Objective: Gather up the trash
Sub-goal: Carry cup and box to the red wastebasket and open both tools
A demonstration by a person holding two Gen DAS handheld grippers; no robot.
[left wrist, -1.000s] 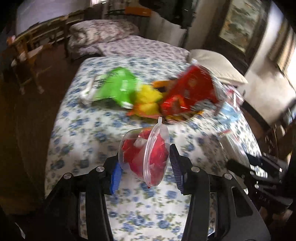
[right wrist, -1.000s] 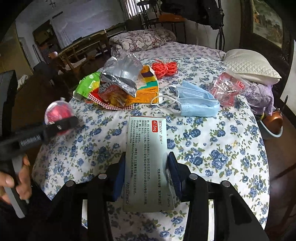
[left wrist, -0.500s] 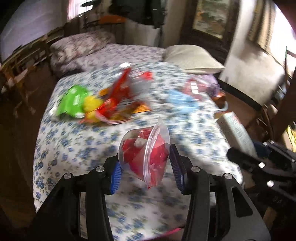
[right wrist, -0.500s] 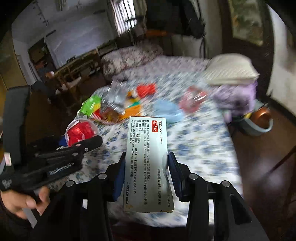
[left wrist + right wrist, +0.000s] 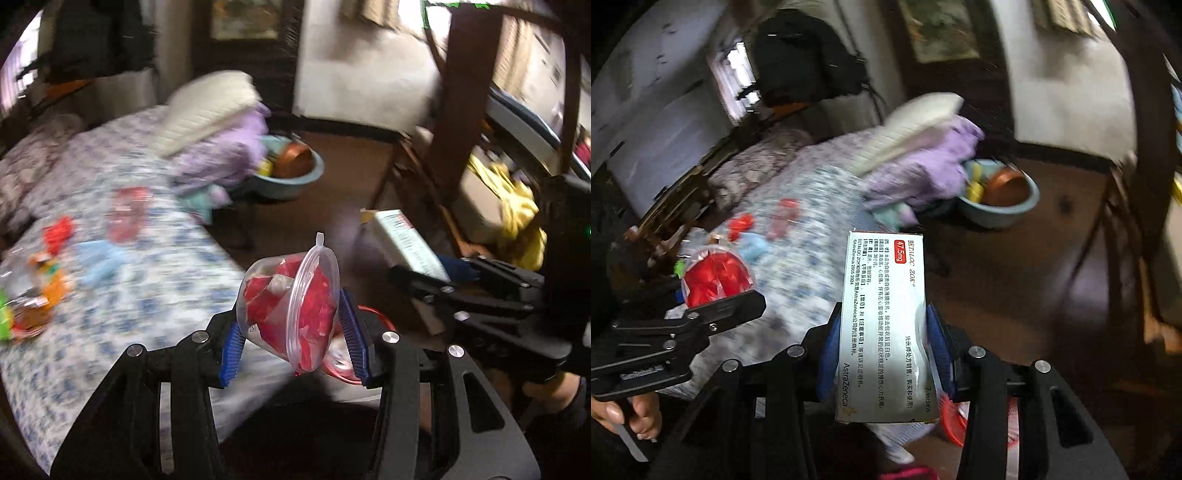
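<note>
Right wrist view: the right gripper (image 5: 882, 354) clamps a white box (image 5: 886, 325) printed "BETALOC ZOK", "47.5mg", "7 tablets", "AstraZeneca". Left wrist view: the left gripper (image 5: 291, 328) pinches a clear tub (image 5: 291, 310) of red scraps, tilted, above a red-rimmed bin (image 5: 373, 321). Beyond, the bed (image 5: 140, 280) carries blurred wrappers; only the right view shows a hand (image 5: 631, 410) on the handle

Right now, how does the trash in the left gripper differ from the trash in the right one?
The clear plastic cup in the left gripper is round, see-through, stuffed with red scraps and tipped on its side. The medicine box in the right gripper is flat, rectangular, opaque white with print, lying along the fingers. Both are clamped between blue pads, off the bed.
</note>
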